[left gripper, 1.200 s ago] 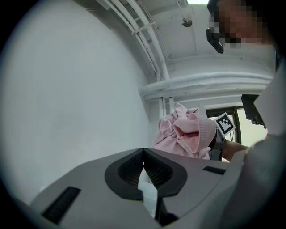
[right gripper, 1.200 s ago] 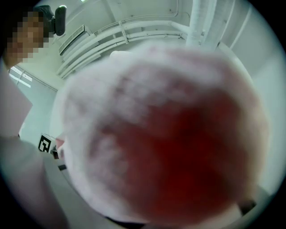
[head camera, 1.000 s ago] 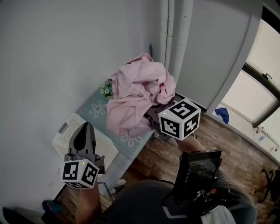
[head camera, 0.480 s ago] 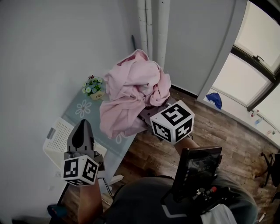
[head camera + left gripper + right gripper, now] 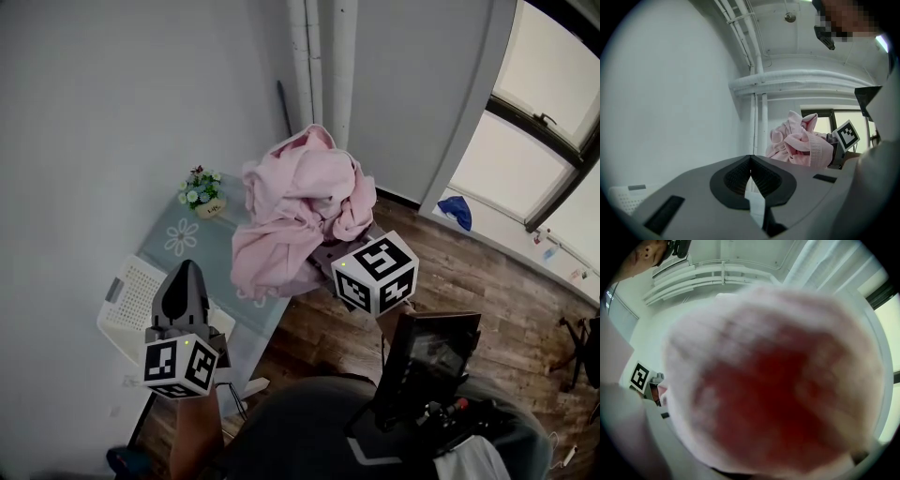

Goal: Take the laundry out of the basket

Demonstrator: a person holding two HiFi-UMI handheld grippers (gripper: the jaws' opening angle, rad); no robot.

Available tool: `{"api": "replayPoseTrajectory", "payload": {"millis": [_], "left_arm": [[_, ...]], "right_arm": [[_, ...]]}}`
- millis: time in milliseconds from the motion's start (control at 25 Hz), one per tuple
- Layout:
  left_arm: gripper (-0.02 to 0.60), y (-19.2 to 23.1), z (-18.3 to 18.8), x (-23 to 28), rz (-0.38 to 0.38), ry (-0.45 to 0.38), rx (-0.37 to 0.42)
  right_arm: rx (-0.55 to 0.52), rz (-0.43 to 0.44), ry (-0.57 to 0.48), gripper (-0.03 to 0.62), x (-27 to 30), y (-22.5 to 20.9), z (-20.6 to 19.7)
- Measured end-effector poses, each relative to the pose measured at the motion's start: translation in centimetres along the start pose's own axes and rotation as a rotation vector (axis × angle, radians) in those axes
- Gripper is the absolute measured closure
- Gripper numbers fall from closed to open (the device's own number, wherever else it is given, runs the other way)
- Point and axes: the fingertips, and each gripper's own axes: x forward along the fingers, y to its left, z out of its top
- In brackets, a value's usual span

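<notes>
A big bundle of pink laundry [image 5: 298, 202] hangs over the table with the flowered cloth [image 5: 187, 239]. My right gripper [image 5: 330, 255] is shut on it from below, jaws buried in the folds, with its marker cube [image 5: 375, 274] just behind. Blurred pink cloth [image 5: 773, 380] fills the right gripper view. Whether the bundle's lower edge touches the table I cannot tell. My left gripper [image 5: 186, 270] is shut and empty above the white perforated basket [image 5: 122, 309]. In the left gripper view its tips meet [image 5: 750, 158], with the pink bundle [image 5: 801, 140] ahead to the right.
A small pot of flowers [image 5: 200, 190] stands at the table's far corner by the grey wall. White pipes [image 5: 319, 66] run up the wall behind the bundle. Wooden floor [image 5: 469, 272] lies to the right, with a blue item [image 5: 453, 212] under the window.
Both grippers have sunk a little. The pink bundle has come down with the right gripper, still held. The left gripper stays shut over the basket.
</notes>
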Motion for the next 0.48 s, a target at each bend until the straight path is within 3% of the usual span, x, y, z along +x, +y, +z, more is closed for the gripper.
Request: {"api": "replayPoseTrajectory", "payload": {"millis": [480], "left_arm": [[0.574, -1.5, -0.2, -2.9, 0.004, 0.006, -0.002]], "right_arm": [[-0.014, -0.03, -0.009, 0.292, -3.3, 1.0, 0.0]]}}
